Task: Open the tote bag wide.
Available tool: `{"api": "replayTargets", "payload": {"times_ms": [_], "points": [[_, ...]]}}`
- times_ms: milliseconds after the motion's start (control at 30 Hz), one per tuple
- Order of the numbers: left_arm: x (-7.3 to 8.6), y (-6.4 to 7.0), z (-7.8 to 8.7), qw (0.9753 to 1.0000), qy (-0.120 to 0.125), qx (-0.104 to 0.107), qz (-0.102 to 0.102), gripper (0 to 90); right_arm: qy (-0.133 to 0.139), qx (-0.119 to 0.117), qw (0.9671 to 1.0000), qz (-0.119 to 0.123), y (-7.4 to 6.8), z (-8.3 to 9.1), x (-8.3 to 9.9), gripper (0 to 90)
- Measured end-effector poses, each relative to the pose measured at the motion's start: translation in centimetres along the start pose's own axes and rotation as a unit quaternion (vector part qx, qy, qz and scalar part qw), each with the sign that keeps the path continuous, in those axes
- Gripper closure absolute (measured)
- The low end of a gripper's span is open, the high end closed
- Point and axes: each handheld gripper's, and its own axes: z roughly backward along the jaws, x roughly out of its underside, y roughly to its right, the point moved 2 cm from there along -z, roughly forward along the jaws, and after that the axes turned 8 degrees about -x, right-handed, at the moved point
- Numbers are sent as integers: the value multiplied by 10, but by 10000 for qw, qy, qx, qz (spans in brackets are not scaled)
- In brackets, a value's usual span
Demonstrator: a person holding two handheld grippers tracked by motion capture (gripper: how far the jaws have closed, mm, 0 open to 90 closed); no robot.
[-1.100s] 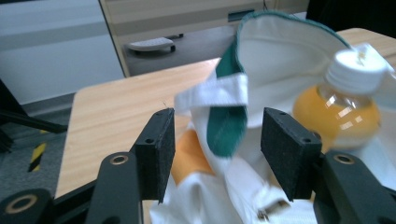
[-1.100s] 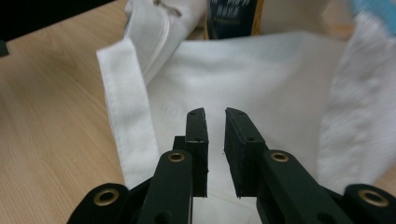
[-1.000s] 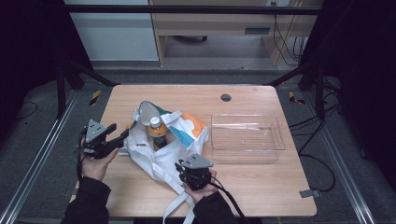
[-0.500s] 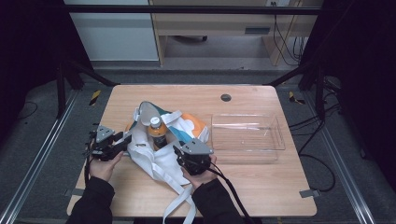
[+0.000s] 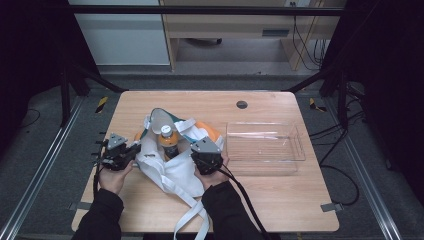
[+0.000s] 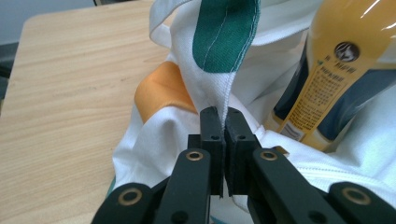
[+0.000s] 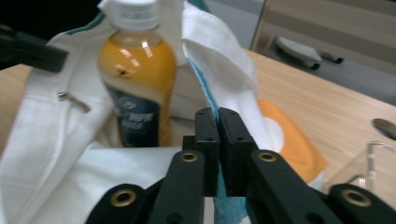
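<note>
Left gripper (image 6: 223, 140) pinches bag (image 6: 210, 88); high view adds clear tray (image 5: 265, 148).

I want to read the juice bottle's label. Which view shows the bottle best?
The left gripper view: the bottle is close and sharp, its label print visible, though its cap is cut off. The right gripper view shows the whole bottle, cap included, but blurred. The high view shows it small, standing in the cloth bag.
</note>
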Motion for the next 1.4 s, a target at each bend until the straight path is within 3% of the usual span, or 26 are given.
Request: {"api": "replayTargets", "payload": {"times_ms": [233,267,400,667,800,867,1033,1100,1167,1233,1400], "points": [[-3,1,3,10000,80,22,-17,883,131,350,9991,-212,19,5,-1,891],[-4,-1,3,10000,67,43,7,883,76,464,9984,-300,26,5,2,891],[-3,-1,3,10000,59,36,-33,883,-80,551,9971,-524,36,0,13,891],[-2,-1,2,9999,53,12,-129,864,-397,650,9957,-519,38,-13,26,883],[-5,-1,7,9996,227,-68,-181,766,-454,478,9961,-589,40,-10,27,816],[-9,0,11,9990,386,-64,-202,699,-240,277,9975,-605,38,0,23,780],[-22,3,17,9977,619,42,-261,656,85,70,9988,-486,29,16,16,756],[-32,8,18,9969,697,61,-371,650,203,-91,9990,-386,19,26,12,756],[-36,9,17,9967,722,72,-369,649,208,-158,9990,-367,15,28,12,759],[-45,12,12,9964,754,75,-385,651,123,-375,9987,-318,3,28,16,780],[-54,16,2,9966,719,61,-405,667,-127,-651,9973,-330,-11,17,32,825]]}}
